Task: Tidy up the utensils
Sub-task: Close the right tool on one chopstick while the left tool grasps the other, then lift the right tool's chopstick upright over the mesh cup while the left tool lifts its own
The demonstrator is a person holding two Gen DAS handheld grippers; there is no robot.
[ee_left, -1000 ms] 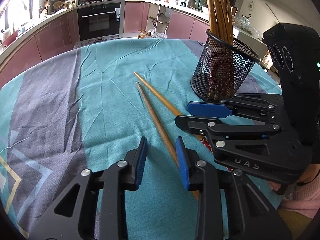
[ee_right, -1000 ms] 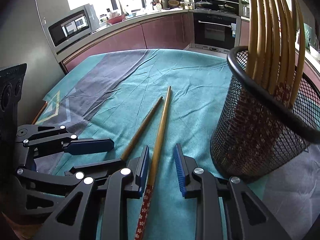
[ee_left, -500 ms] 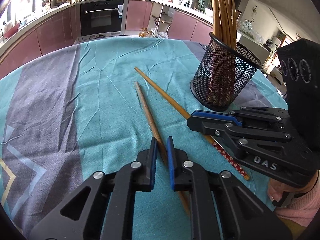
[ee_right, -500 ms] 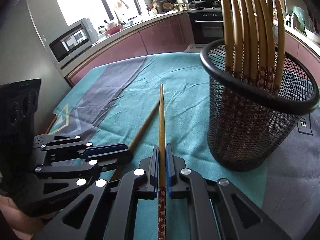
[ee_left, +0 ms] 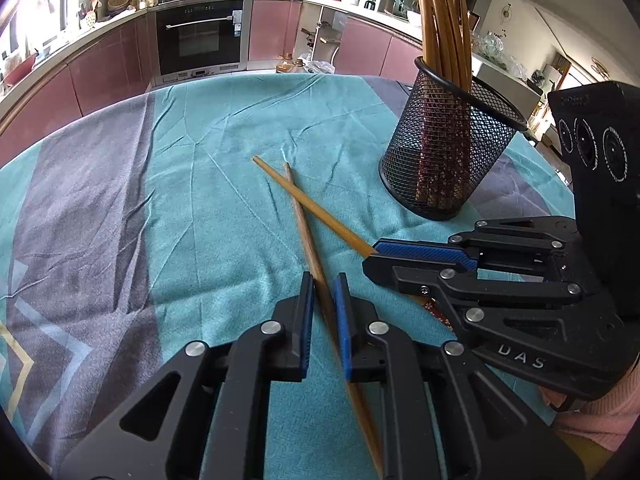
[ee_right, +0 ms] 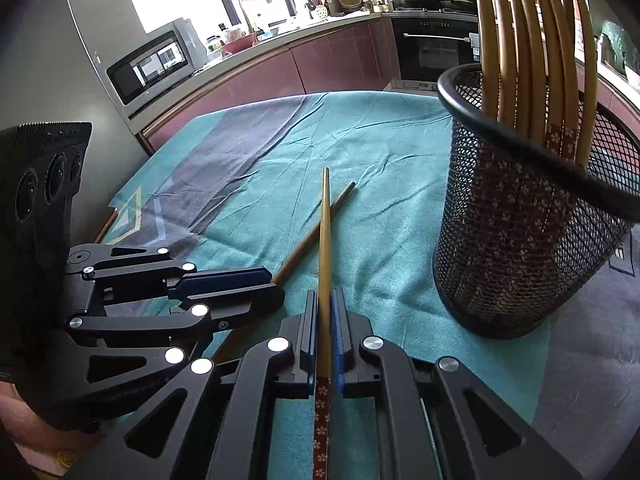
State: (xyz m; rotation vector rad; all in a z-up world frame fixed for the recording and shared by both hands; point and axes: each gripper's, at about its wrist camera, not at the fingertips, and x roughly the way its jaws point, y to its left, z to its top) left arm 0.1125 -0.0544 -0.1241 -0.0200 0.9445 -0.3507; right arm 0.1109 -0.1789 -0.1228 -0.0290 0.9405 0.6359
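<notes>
1. Left wrist view: my left gripper (ee_left: 324,312) was spread a second ago; its jaws have since clenched on the darker chopstick (ee_left: 306,236), which runs between the blue pads. Its far tip now crosses under the lighter chopstick (ee_left: 316,210), where the two lay side by side before.
2. Same view: the mesh holder (ee_left: 448,152) stands upright on the teal cloth (ee_left: 208,208), to the right beyond both sticks.
3. Right wrist view: my right gripper (ee_right: 325,320) has likewise closed, grasping the lighter chopstick above its flowered end.
4. Judgement: both sticks secured; lift and drop into the holder comes next.
</notes>
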